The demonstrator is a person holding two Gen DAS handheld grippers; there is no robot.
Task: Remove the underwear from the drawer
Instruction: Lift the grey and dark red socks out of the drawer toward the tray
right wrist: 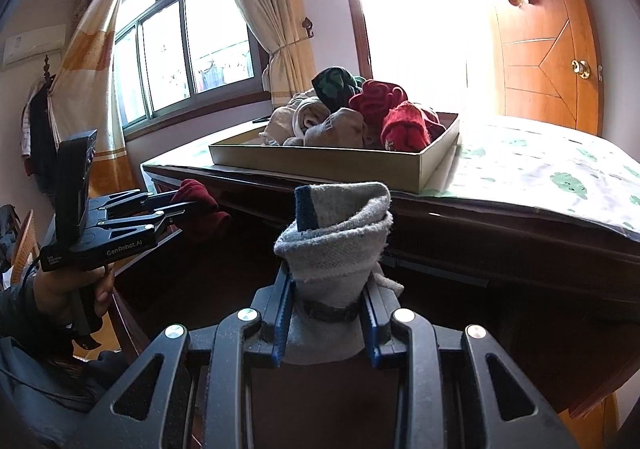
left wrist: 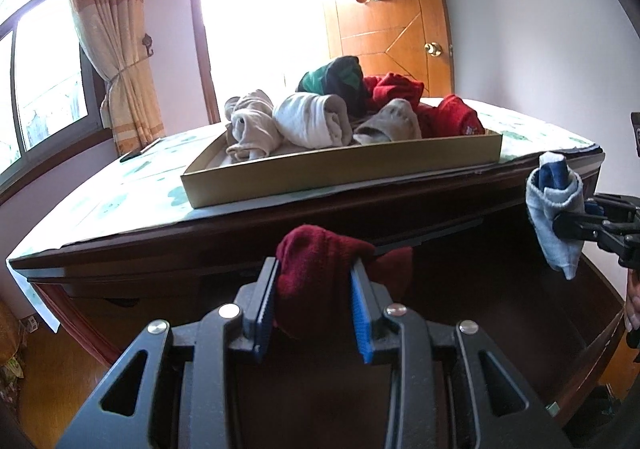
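A shallow tray [left wrist: 344,165] sits on the cloth-covered dresser top [left wrist: 120,189].

Strong daylight admitted through open doorway [left wrist: 260,9], blown out to pure white in both views. Window [right wrist: 184,49] bright, less clipped. Drawer interior [left wrist: 500,309] left in deep shadow, detail lost. Straight lines bent by fisheye; corners vignetted black. Focus fairly sharp throughout, no motion blur seen.
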